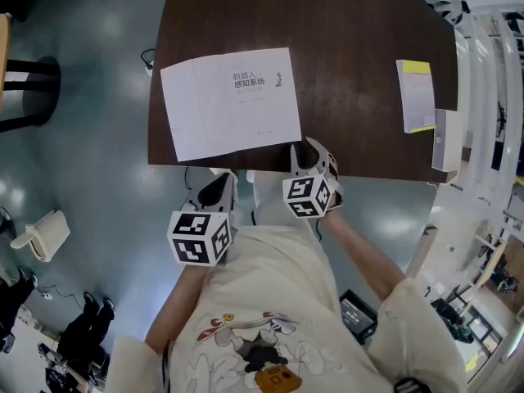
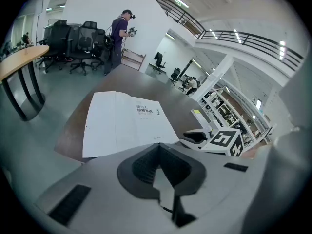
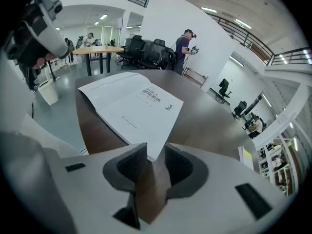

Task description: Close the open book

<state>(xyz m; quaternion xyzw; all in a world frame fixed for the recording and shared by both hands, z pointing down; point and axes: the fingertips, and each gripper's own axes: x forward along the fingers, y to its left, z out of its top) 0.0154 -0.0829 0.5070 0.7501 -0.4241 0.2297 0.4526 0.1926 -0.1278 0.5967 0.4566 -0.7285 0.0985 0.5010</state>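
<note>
The book [image 1: 229, 101] lies flat at the near left of the dark tabletop [image 1: 344, 39], its white face up. A short printed title sits toward the upper right of that face, and a fold line runs top to bottom left of the title. Its near edge runs close along the tabletop's near edge.

It looks like a thin softcover, so it is probably light. A single leaf would likely bend and droop rather than swing over stiffly. Paper on a smooth tabletop probably slides easily, so a push from the side might shove the whole book instead of turning a leaf. The near right corner or the right-hand edge looks like the best place to take hold, since the leaf is free there. A shallow pinch should be enough, and a hard squeeze would likely crease the paper.

The right gripper [image 3: 155, 152] is at that near right corner. Its jaws stand moderately apart, and the tip of the corner pokes into the mouth between the pads, which do not press on it. The left gripper [image 2: 157, 147] hangs off the tabletop's near edge, short of the book, with its jaws together and nothing between them.

Well apart on the right of the tabletop lies a thin booklet with a yellow band [image 1: 416, 95].
</note>
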